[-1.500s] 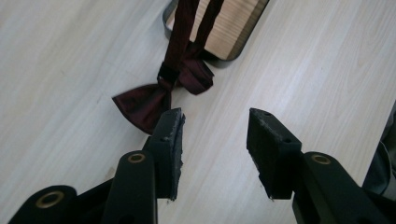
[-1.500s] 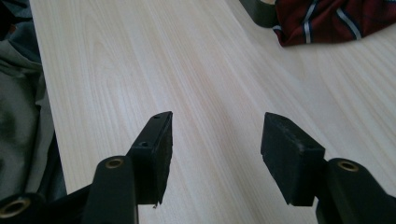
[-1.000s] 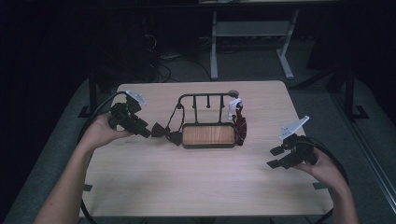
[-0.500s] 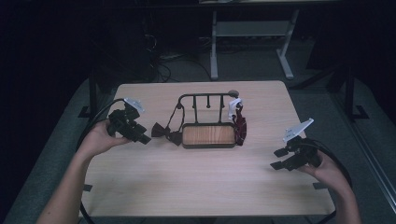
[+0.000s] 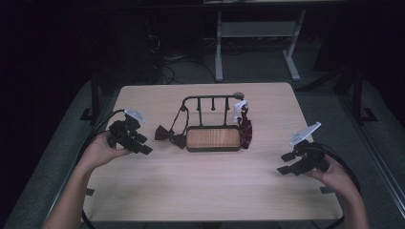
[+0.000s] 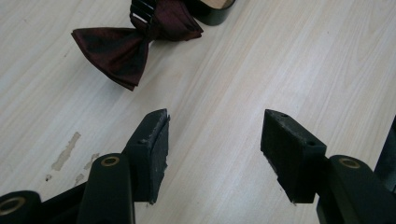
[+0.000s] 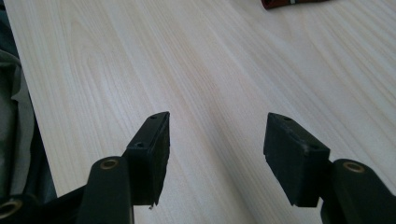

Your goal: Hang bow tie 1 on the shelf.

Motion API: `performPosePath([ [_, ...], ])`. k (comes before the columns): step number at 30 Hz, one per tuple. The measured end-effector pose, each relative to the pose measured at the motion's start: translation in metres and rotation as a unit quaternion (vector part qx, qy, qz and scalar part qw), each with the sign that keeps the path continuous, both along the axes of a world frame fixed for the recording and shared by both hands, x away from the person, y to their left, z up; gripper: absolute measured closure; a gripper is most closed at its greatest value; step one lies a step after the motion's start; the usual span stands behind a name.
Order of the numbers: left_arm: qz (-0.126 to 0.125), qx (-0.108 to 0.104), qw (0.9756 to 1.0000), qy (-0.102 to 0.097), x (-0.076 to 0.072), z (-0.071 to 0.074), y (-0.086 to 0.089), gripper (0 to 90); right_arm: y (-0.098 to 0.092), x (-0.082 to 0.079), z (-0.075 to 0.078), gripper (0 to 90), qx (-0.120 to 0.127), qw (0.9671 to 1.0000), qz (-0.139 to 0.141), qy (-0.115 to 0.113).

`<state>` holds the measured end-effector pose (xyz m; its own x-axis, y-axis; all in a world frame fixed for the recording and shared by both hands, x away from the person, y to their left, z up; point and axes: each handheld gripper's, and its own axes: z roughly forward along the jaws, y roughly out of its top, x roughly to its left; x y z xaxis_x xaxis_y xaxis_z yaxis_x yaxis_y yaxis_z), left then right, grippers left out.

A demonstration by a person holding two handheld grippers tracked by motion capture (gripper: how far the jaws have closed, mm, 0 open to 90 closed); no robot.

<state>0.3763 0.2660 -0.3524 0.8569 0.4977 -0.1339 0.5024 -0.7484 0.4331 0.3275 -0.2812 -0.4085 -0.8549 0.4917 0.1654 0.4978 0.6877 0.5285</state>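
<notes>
A black wire rack with a wooden base [image 5: 213, 138] stands mid-table. A dark red bow tie [image 5: 168, 135] [image 6: 135, 39] lies at its left, its strap hanging from the rack's top bar. Another dark red tie [image 5: 245, 130] with a white tag hangs at the rack's right end. My left gripper [image 5: 142, 146] [image 6: 214, 140] is open just left of the bow tie, nothing between its fingers. My right gripper [image 5: 285, 163] [image 7: 215, 149] is open over bare wood near the table's right edge, pointing left.
The light wooden table [image 5: 205, 191] has scuff marks [image 6: 65, 151] near the left gripper. Its edge [image 7: 32, 121] runs close to the right gripper, with grey floor beyond. Cables trail from both grippers. A white desk frame [image 5: 258, 28] stands behind the table.
Both hands have drawn back toward the near side. The left gripper moved slightly away from the bow tie; the right gripper dropped lower and nearer the table's edge.
</notes>
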Motion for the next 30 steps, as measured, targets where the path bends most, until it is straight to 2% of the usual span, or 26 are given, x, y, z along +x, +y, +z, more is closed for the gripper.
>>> performPosePath([
  [15,0.001,-0.007,1.0,-0.002,-0.016,-0.022,-0.002,37.8,-0.005,-0.002,-0.001,40.1,0.001,1.0,-0.008,0.004],
  [23,0.002,-0.012,0.9999,-0.01,-0.025,-0.03,-0.002,36.6,-0.005,-0.002,-0.005,40.0,0.0,1.0,-0.007,0.005],
  [26,0.004,-0.016,0.9998,-0.014,-0.028,-0.033,-0.001,36.1,-0.005,-0.002,-0.006,40.0,0.0,0.9999,-0.007,0.012],
  [30,0.006,-0.02,0.9997,-0.015,-0.033,-0.037,0.0,35.6,-0.004,-0.002,-0.008,39.9,-0.001,0.9999,-0.005,0.009],
])
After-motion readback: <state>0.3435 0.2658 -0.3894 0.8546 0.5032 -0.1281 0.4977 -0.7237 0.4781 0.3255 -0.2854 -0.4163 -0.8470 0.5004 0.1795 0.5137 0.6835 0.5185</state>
